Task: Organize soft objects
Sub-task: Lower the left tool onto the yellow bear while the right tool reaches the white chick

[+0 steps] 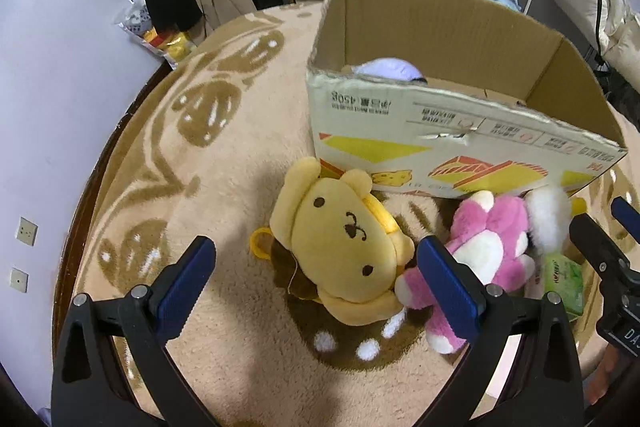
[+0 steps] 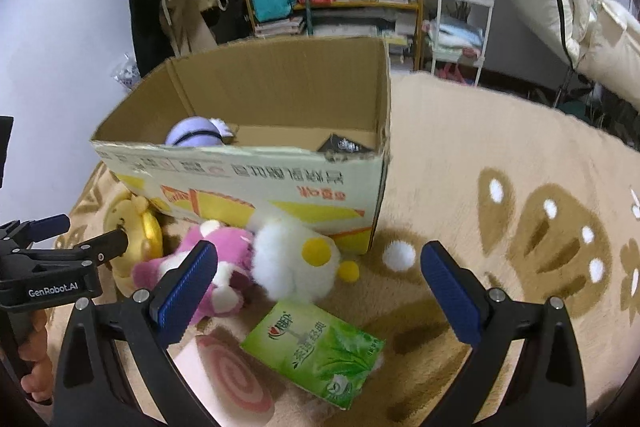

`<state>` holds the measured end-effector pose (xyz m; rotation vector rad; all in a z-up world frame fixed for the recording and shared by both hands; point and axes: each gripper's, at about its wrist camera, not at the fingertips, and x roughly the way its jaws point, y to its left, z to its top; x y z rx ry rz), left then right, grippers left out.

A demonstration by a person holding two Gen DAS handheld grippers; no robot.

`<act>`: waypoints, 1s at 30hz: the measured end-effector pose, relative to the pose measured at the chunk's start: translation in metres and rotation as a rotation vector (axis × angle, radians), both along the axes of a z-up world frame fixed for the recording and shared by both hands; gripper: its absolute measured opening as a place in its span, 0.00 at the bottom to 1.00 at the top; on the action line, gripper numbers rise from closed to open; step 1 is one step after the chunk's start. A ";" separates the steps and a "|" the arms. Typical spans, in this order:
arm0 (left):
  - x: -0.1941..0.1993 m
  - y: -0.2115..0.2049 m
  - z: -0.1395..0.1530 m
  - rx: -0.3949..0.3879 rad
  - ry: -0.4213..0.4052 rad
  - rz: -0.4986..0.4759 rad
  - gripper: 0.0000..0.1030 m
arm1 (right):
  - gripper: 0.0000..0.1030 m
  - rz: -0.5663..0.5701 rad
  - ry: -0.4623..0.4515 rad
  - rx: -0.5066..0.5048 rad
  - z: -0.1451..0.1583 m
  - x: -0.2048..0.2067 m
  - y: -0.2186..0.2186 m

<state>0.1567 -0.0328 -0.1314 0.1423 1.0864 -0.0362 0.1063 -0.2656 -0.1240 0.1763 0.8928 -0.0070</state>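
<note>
Left gripper (image 1: 316,279) spread wide, empty, above yellow bear (image 1: 340,247) lying against box (image 1: 440,155); soft, light, best pinched across head. Beside it pink toy (image 1: 488,247), white toy (image 2: 292,263). Right gripper (image 2: 320,279) likewise agape, holding nothing

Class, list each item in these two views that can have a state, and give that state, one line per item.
Left tool: open, empty.
Right tool: open, empty.
Cardboard box: open-topped.
Purple plush: inside box.
Yellow bear plush: on blanket, outside box.
Pink plush: outside box.
White plush: outside box.
Green tissue pack: lying flat.
</note>
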 end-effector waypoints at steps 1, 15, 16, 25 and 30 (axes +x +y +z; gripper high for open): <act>0.000 0.000 -0.002 0.003 0.004 0.000 0.97 | 1.00 -0.003 0.010 0.006 -0.003 0.002 -0.001; 0.020 -0.004 -0.028 0.011 0.062 0.005 0.97 | 0.95 -0.041 0.087 0.108 -0.030 0.017 -0.012; 0.021 -0.003 -0.030 0.009 0.066 0.006 0.97 | 0.93 -0.041 0.090 0.111 -0.031 0.017 -0.012; 0.028 0.000 -0.038 -0.022 0.090 0.023 0.97 | 0.66 0.012 0.129 0.130 -0.039 0.024 -0.002; 0.029 0.000 -0.043 -0.026 0.099 0.024 0.97 | 0.61 0.045 0.137 0.102 -0.040 0.030 0.009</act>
